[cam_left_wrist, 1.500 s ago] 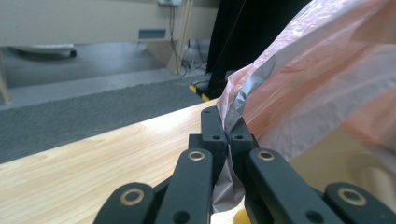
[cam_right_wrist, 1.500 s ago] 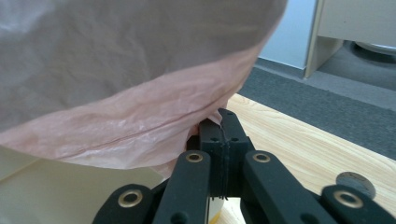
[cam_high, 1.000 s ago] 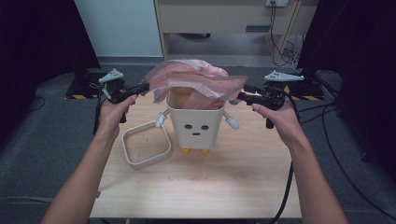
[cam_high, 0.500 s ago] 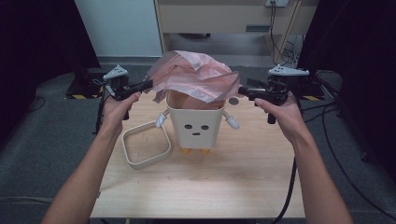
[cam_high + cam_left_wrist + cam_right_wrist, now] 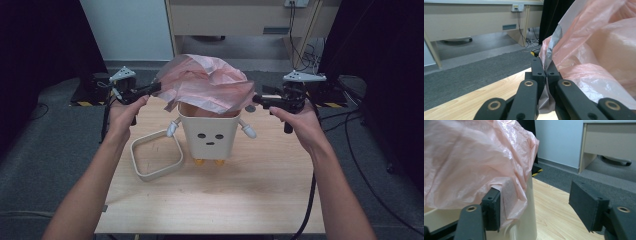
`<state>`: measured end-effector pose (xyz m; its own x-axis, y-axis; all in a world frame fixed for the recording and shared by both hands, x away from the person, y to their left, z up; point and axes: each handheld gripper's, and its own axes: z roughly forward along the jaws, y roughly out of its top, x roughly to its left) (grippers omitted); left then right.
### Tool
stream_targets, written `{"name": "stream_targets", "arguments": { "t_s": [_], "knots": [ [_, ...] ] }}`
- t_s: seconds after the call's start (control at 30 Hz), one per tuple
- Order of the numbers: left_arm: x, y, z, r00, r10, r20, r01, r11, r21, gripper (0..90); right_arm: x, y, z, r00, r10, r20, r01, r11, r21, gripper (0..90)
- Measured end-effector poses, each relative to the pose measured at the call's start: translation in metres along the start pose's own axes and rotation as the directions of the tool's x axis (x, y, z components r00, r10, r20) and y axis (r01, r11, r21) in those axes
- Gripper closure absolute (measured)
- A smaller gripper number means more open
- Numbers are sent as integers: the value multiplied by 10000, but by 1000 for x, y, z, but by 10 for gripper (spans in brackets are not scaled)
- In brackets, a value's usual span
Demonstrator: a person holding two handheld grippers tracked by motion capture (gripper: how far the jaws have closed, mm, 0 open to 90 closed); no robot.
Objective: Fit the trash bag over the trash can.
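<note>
A person sits at a wooden tabletop, forearms reaching in from its near edge, a black two-jaw gripper in each hand. Near the far edge, about midway along it, stands a cream bin with a small face on its front, little arms at its sides and orange feet. A pink plastic bag billows over the bin's open top, its lower part inside the rim. The left gripper, held by the left hand at the far left corner, has its jaws pinched tight on the bag's left edge; the left gripper view shows the thin film caught between them. The right gripper, in the right hand, has just been opening; its jaws stand wide, the bag's edge resting against one pad only. A loose cream square ring lies flat just left of the bin
</note>
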<state>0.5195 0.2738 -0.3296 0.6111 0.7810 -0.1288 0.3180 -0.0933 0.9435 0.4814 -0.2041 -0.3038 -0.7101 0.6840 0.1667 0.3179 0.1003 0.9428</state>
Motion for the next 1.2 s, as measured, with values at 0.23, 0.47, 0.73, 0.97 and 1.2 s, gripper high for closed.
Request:
{"name": "stream_targets", "arguments": {
  "t_s": [0.23,0.47,0.73,0.97,1.2],
  "knots": [
    [9,-1,2,9989,-254,-383,256,9997,59,893,-1,-13,-23,10000,-4,-86,4,10000,-68,299],
    [7,0,3,9992,-265,-304,266,9996,46,893,-2,-10,-38,10000,-47,-62,45,9996,-281,352],
    [7,2,3,9994,-256,-236,257,9997,44,892,5,19,-41,9992,-397,25,397,9968,-698,451],
    [0,3,5,10000,-59,50,59,9999,116,892,18,56,-25,9963,-837,-182,820,9933,-809,523],
    [-14,12,4,9984,341,445,-347,9993,129,891,47,85,10,9857,-1547,-666,1513,9871,-527,489]
  ]
}}
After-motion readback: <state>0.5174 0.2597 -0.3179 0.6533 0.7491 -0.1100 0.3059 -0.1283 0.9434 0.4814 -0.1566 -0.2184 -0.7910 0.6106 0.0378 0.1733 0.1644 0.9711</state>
